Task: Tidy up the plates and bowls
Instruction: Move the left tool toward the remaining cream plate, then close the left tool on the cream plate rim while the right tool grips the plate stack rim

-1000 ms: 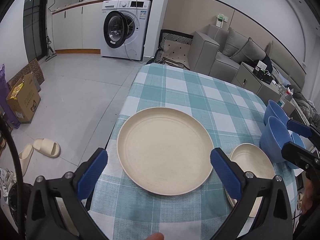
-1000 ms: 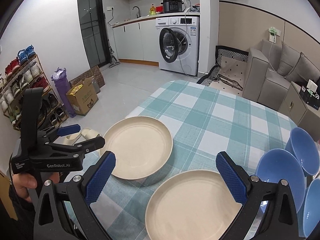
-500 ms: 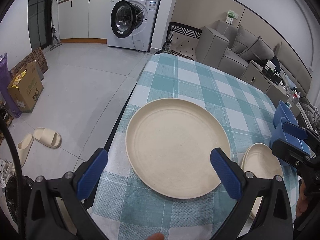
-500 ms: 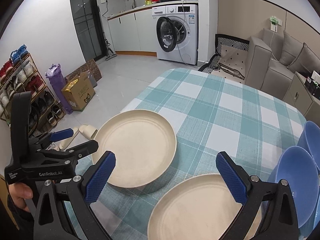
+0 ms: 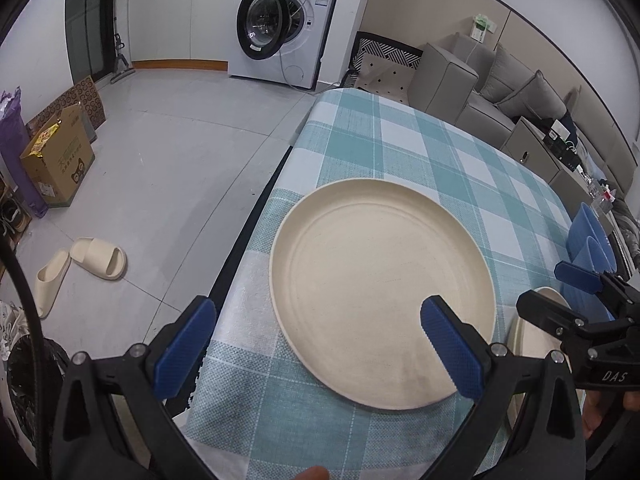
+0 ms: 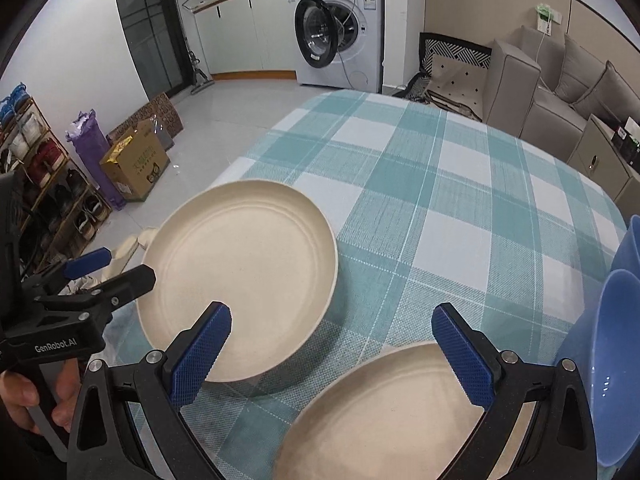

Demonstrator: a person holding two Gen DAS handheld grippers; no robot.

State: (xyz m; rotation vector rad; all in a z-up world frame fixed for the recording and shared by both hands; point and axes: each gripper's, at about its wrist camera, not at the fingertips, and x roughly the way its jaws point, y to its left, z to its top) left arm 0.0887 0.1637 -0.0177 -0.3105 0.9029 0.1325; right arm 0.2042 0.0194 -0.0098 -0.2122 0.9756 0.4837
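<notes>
We find both grippers spread wide and holding nothing. The left gripper [image 5: 318,350] hovers over the near-left edge of the large cream plate [image 5: 380,284], which lies on the checked desk [image 5: 404,148] close to its left edge. The right gripper [image 6: 330,356] hangs above a second cream plate [image 6: 384,420], with blue bowls [image 6: 616,360] just beside. Risk: a shallow pinch on the rim could push the large plate off the desk edge.

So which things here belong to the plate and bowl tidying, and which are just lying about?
Part of the job:
large cream plate
second cream plate
blue bowls
left gripper, open
right gripper, open

Just lying about:
slippers
cardboard box
washing machine
sofa
shoe rack
</notes>
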